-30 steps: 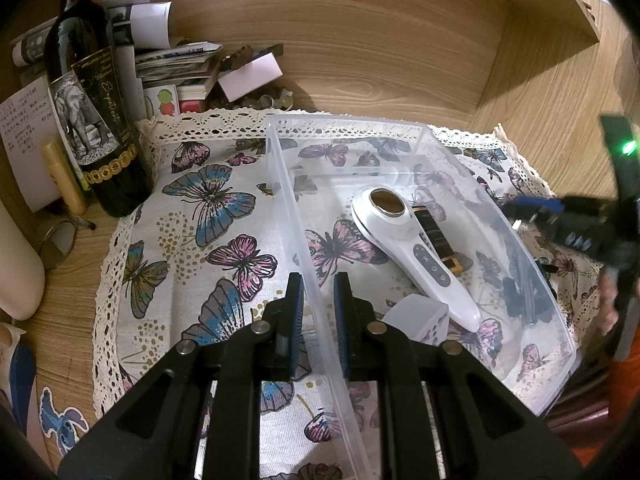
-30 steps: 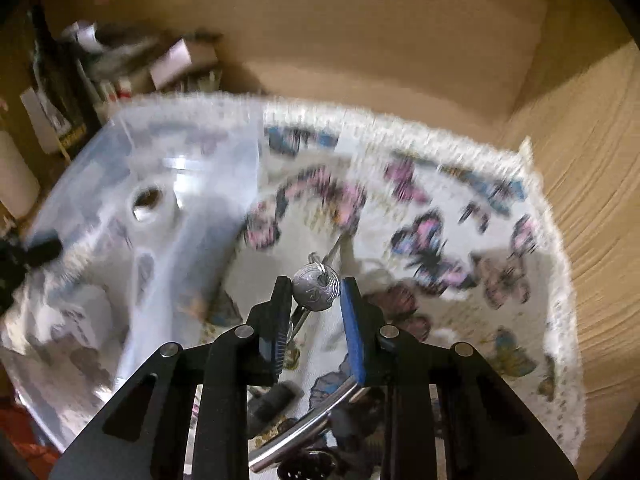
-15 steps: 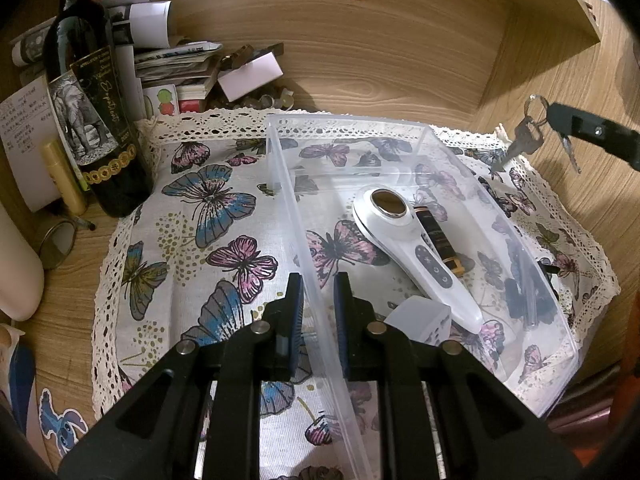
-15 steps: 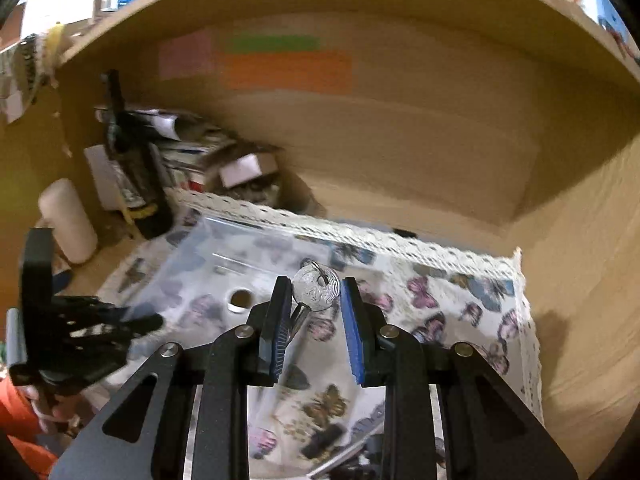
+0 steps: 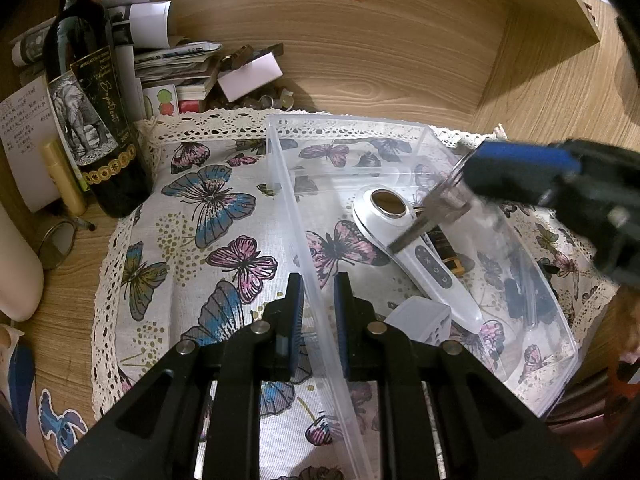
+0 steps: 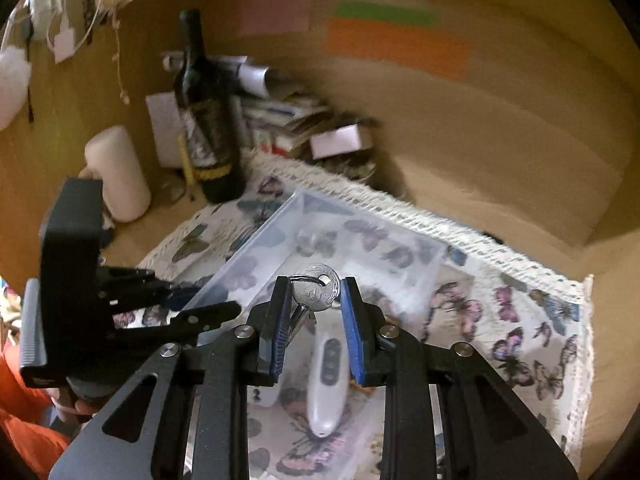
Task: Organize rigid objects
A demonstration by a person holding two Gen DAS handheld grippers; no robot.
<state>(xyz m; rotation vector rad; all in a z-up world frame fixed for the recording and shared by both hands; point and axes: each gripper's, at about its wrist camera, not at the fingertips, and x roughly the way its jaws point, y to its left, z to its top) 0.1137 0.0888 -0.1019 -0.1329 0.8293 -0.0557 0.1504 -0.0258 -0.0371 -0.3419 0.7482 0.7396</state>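
Note:
A clear plastic bin point(image 5: 424, 130) stands on the butterfly cloth point(image 5: 192, 216); it also shows in the right wrist view point(image 6: 256, 246). Inside lie a white handheld device point(image 5: 420, 256), a dark slim object point(image 5: 448, 248) beside it and a small white box point(image 5: 418, 318). My left gripper point(image 5: 318, 312) is shut on the bin's left wall point(image 5: 308, 264). My right gripper point(image 6: 314, 298) is shut on a bunch of keys point(image 6: 316, 292) and holds it above the bin, over the white device point(image 6: 326, 376). From the left wrist view the keys point(image 5: 434, 214) hang over the device.
A dark wine bottle point(image 5: 90, 112) stands at the back left, with stacked papers and small boxes point(image 5: 192, 68) behind the cloth. A cream cylinder point(image 6: 118, 172) stands left of the bottle. Wooden walls close in the back and right.
My right gripper has carried the keys from the cloth at the right, up and over the bin, and now lower above the white device. The left gripper has stayed on the bin wall.

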